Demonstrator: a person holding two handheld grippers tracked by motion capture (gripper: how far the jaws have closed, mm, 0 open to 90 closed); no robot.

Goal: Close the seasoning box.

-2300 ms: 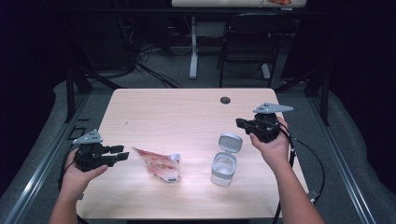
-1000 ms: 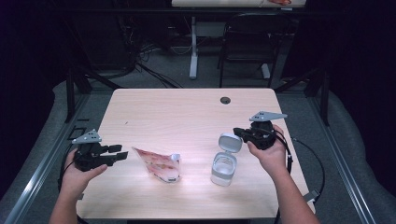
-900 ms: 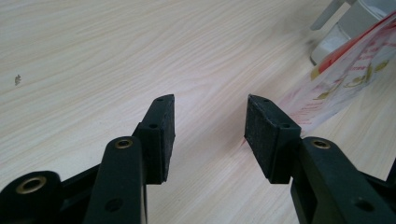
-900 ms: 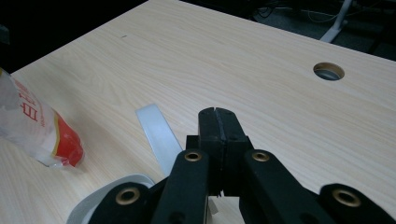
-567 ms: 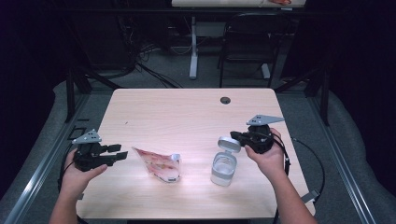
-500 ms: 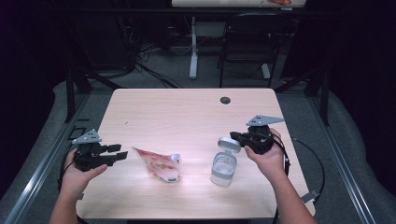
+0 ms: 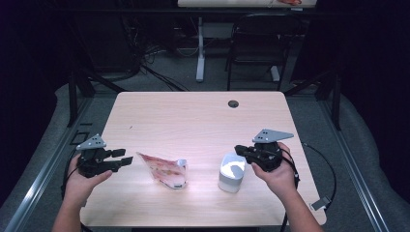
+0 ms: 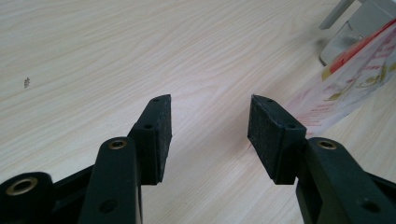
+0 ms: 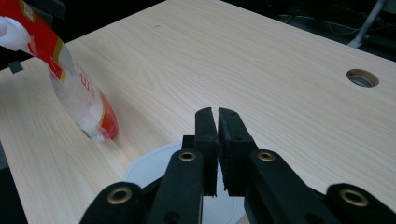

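Right gripper [image 7: 240,149] closed, jaws pressed together, empty, directly over the jar [image 7: 231,172] lid; my view cuts off most of that lid. Left gripper [image 7: 122,156] gapes wide, empty, just beside the pouch [image 7: 163,170], whose print is unreadable. One jar, one pouch, one table [image 7: 193,116].

Your worktop [image 7: 193,116] is lit from above while the room around it falls into near darkness. A bright glare patch sits on the wood near the front edge, washing out the white container [image 7: 231,171] there. In the left gripper view, the bag [image 8: 355,79] at the right edge is soft and out of focus. The black claw pads [image 9: 217,135] in the right gripper view show sharply, with little shadow.
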